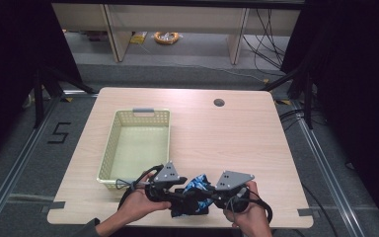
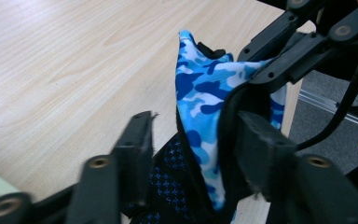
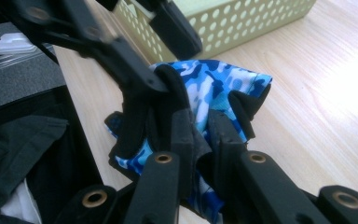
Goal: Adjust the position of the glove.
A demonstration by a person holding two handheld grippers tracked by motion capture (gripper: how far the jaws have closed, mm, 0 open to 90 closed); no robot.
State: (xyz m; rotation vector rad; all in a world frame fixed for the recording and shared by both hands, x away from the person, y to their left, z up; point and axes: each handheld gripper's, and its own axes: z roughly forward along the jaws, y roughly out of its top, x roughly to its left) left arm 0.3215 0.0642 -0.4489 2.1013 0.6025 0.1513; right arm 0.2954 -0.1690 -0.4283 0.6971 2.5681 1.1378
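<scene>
The right gripper has its two black fingers pinched on a fold of the blue camouflage cloth, which bunches up just above them. The left gripper reaches in from the upper left onto the cloth's left edge. Behind the cloth stands a perforated yellow basket on the table.

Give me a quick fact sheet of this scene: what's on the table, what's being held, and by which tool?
Table: light wooden table
Container: pale green perforated basket, nothing visible inside
Item handled: blue camouflage glove with black parts, near the table's front edge
Right gripper: clamped on the glove's fabric
Left gripper: jaws around the glove; grip not clear
Glove in basket: not yet
</scene>
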